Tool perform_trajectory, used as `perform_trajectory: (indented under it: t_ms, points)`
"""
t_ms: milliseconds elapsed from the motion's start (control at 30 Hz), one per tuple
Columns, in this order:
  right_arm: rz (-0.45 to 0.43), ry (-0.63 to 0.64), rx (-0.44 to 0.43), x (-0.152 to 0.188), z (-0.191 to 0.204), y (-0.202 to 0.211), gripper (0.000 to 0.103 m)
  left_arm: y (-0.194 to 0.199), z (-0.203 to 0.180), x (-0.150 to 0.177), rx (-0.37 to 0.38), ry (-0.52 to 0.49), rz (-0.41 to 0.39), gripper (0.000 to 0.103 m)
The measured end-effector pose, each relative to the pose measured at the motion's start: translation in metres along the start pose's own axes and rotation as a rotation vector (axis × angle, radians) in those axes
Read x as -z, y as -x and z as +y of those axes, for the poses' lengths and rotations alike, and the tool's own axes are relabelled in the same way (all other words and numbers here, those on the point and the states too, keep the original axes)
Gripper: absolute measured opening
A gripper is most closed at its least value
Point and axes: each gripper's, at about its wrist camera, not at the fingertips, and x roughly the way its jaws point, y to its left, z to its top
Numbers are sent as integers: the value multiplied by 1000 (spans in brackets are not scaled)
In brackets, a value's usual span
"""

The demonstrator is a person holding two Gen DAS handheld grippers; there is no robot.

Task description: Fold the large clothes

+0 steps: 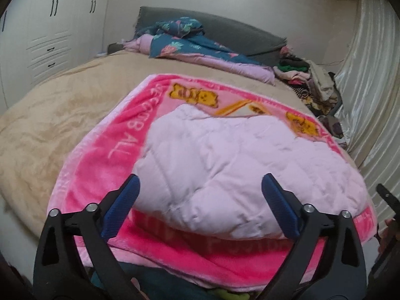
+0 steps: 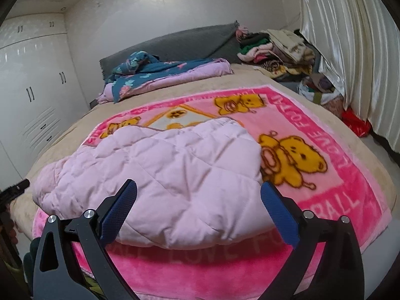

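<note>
1. On the bed [image 1: 37,115], seen from my left wrist, the pale quilt [image 1: 225,170] lies folded in a thick bundle on the pink blanket [image 1: 105,160].
2. My left gripper [image 1: 200,202] stands wide open above the quilt's near edge; its blue pads [image 1: 125,202] hold nothing and touch nothing.
3. The blanket spreads over the beige cover, its bear prints showing past the quilt's far edge.
4. A blue floral quilt [image 1: 180,40] is heaped against the grey headboard [image 1: 225,30], and a clothes pile [image 1: 312,80] sits at the bed's far right corner, beside the curtain [image 1: 370,75].
5. The tip of my other gripper shows at the right edge.
6. From my right wrist, the quilt [image 2: 162,175] fills the left half of the blanket [image 2: 337,175], covering part of the bear pattern.
7. My right gripper [image 2: 198,200] is also spread fully, empty, with the quilt's near fold showing between the pads [image 2: 120,207] but clear of them.
8. The wardrobe [image 2: 32,87] stands at the left, the curtain [image 2: 350,50] at the right, and a red bag [image 2: 355,125] lies below it.
</note>
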Motion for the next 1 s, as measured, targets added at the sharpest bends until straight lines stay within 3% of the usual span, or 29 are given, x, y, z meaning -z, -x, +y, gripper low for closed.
perform_trajectory:
  t_ms: [500, 1000]
  points:
    - [-110, 163, -63, 6, 69, 47, 99, 37, -37, 7, 41, -59, -71, 93]
    - [-124, 220, -82, 44, 103, 62, 99, 35, -68, 48, 75, -122, -31, 94]
